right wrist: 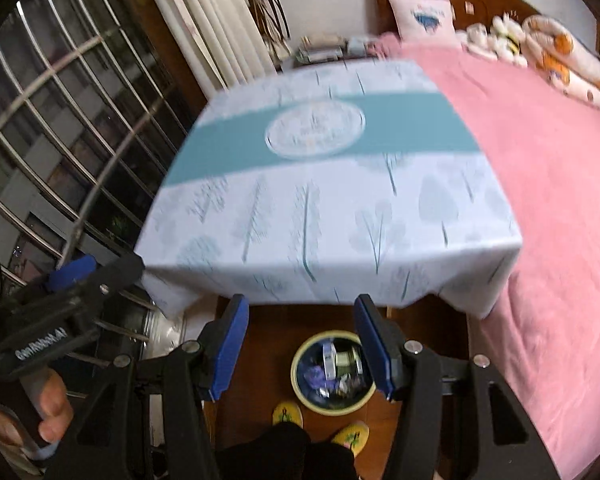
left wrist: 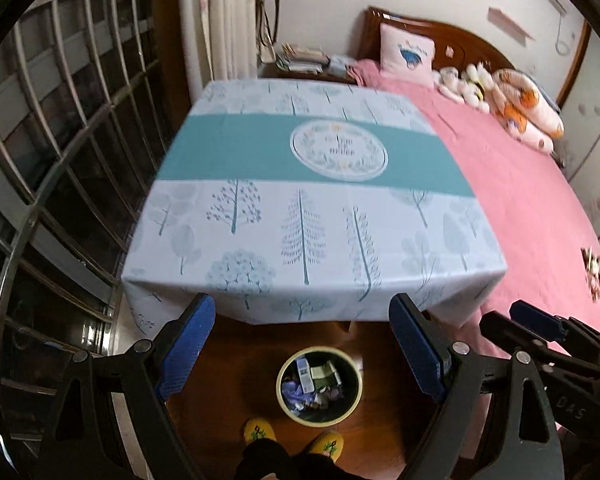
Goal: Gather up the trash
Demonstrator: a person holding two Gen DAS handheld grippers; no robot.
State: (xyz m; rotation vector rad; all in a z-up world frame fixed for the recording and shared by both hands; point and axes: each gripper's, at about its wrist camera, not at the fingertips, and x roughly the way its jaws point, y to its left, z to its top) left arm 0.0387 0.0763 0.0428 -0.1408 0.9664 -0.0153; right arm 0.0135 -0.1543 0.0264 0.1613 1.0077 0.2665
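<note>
both tools are hanging above the wooden floor, the left tool (left wrist: pixel 302 344) spread wide and gripping nothing, the right tool (right wrist: pixel 302 346) likewise spread. the trash bin (left wrist: pixel 319 386), holding wrappers and cartons, is sitting at 6 o'clock of the cloth-covered surface (left wrist: pixel 308 208), just past two yellow slippers (left wrist: pixel 260 432).

A table (left wrist: pixel 312 184) draped in a tree-print tablecloth (left wrist: pixel 260 240) fills the middle of both views. Below its near edge, a strip of wooden floor (left wrist: pixel 236 360) holds a round trash bin (left wrist: pixel 319 419), open at the top, with yellow slippers (left wrist: pixel 260 431) just below it. A barred window grille (left wrist: pixel 60 140) walls the left of the frame; a pink bed (left wrist: pixel 520 200) presses against the table's right side.
</note>
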